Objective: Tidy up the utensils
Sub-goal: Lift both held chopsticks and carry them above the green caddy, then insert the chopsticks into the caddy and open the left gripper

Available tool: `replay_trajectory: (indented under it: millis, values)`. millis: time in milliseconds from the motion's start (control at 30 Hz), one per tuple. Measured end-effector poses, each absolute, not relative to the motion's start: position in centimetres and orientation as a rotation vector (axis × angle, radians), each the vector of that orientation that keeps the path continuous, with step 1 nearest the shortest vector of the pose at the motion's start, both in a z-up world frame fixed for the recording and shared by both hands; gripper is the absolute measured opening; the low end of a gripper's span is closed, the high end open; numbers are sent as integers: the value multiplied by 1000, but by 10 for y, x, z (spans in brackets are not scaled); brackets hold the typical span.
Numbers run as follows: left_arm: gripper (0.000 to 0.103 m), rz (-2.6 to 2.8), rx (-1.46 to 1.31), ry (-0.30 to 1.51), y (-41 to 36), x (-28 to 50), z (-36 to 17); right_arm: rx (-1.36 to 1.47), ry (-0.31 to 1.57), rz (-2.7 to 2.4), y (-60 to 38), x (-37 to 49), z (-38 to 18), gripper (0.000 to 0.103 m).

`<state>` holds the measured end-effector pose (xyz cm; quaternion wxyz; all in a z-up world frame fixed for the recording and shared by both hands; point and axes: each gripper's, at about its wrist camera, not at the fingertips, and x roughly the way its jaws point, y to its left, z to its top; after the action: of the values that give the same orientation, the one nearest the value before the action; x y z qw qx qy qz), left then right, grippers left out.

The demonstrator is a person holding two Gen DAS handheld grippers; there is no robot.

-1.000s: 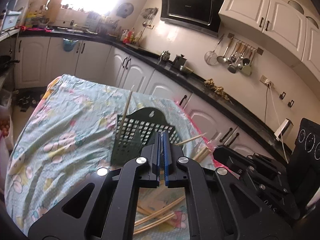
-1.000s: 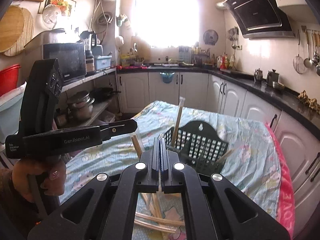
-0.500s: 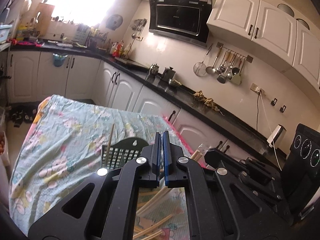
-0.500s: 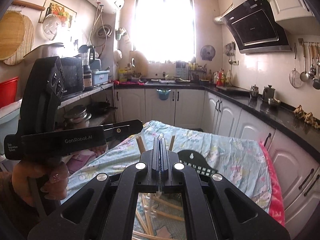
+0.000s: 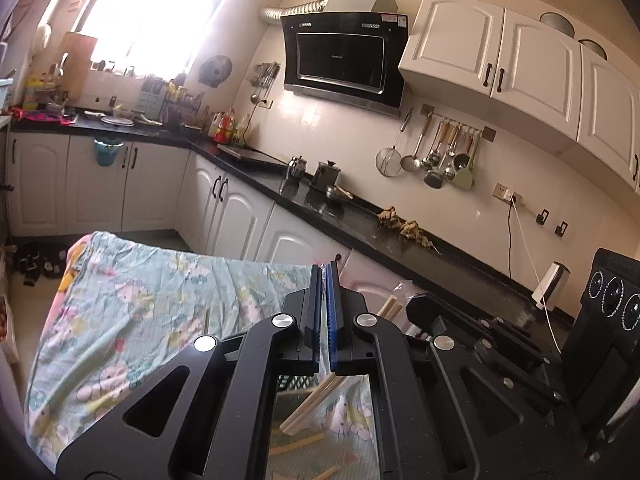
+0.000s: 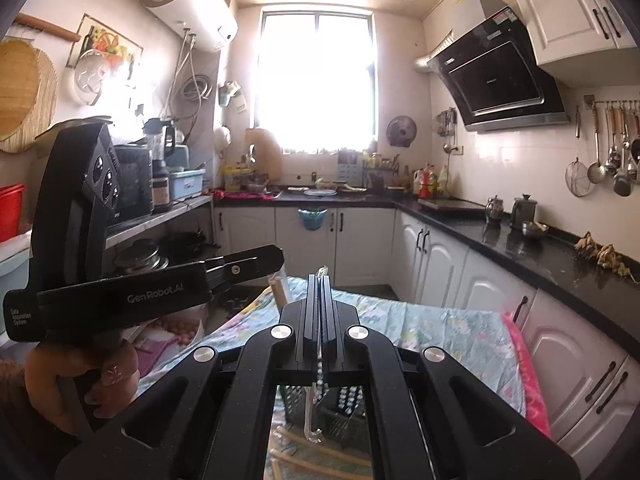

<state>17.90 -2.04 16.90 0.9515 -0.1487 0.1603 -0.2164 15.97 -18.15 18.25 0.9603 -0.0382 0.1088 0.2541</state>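
Hovering above the table, both grippers point near level; left gripper [image 5: 325,276] jaws closed, nothing seen between; right gripper [image 6: 319,280] jaws closed on what looks like a thin clear wrapper. Chopsticks [image 5: 310,404] lie on the floral cloth [image 5: 132,320] at 6 o'clock under the left jaws, long axis approx 2-to-8; green basket [image 6: 340,408] sits at 6 o'clock below the right jaws; each hand must drop.

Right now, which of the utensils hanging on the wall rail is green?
The pale green spatula at the right end of the rail in the left wrist view; the strainer, ladles and spoons beside it look metal.
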Motion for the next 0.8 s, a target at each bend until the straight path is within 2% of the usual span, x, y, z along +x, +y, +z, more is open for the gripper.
replay_trajectory:
  millis: [300, 800]
  values:
    - [1, -438, -286, 300, -30, 199, 177, -77, 203, 453, -193, 187, 194, 1]
    - [1, -445, -307, 344, -36, 223, 143, -30, 253, 393, -204, 229, 161, 1]
